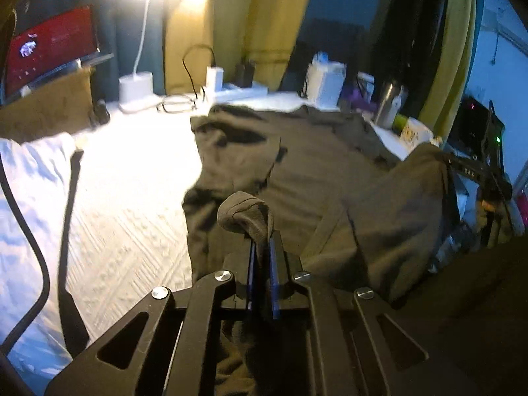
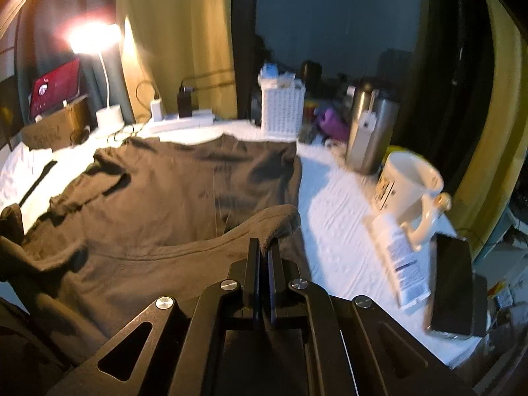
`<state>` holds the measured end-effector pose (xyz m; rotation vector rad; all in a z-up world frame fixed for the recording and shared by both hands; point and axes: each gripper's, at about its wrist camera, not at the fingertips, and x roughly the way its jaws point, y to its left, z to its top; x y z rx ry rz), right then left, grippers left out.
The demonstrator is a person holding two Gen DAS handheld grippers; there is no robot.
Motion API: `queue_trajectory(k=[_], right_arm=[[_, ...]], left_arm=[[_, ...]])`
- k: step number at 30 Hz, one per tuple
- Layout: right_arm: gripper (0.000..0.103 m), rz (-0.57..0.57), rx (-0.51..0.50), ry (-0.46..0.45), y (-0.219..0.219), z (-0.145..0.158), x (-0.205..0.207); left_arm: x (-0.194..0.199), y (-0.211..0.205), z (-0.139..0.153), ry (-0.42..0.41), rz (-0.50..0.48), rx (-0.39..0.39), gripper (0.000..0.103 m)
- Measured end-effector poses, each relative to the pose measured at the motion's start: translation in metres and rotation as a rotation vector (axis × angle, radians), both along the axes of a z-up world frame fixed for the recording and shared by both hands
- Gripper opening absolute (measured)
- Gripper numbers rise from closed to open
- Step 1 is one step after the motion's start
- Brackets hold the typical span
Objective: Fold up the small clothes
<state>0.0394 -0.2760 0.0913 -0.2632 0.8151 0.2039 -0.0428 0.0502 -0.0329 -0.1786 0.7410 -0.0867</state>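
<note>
A dark brown T-shirt [image 1: 313, 165] lies spread on a white textured cloth [image 1: 132, 198]. My left gripper [image 1: 263, 247] is shut on a bunched edge of the shirt, which pokes up between the blue pads. In the right wrist view the same T-shirt [image 2: 184, 181] fills the middle of the cloth. My right gripper [image 2: 264, 247] is shut on its near hem, and the pinched fabric lifts in a ridge above the flat part. In the left wrist view, a raised fold at the right hides most of the other gripper.
A lit white lamp [image 2: 107, 112], chargers and cables [image 1: 184, 99] stand at the back. A white basket [image 2: 282, 109], steel flasks [image 2: 369, 132], a white mug [image 2: 409, 184], a leaflet [image 2: 402, 264] and a phone [image 2: 452, 283] crowd the right. A red screen [image 1: 52, 46] sits back left.
</note>
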Motion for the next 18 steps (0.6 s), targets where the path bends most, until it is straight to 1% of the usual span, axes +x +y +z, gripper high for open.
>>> queue_trajectory(k=[9,13,18], right_arm=[[0.004,-0.003,0.008,-0.075,-0.001,0.028,-0.001],[0.003,-0.011,0.016,-0.117,-0.006,0.042,-0.002],[0.003,-0.017,0.023,-0.159,-0.009,0.055,0.006]], left_arm=[[0.000,0.006,0.031,-0.144,0.051,0.044,0.006],[-0.002,0.011,0.043,-0.203,0.074,0.076,0.006],[0.004,0.020,0.057,-0.273,0.108,0.105,0.006]])
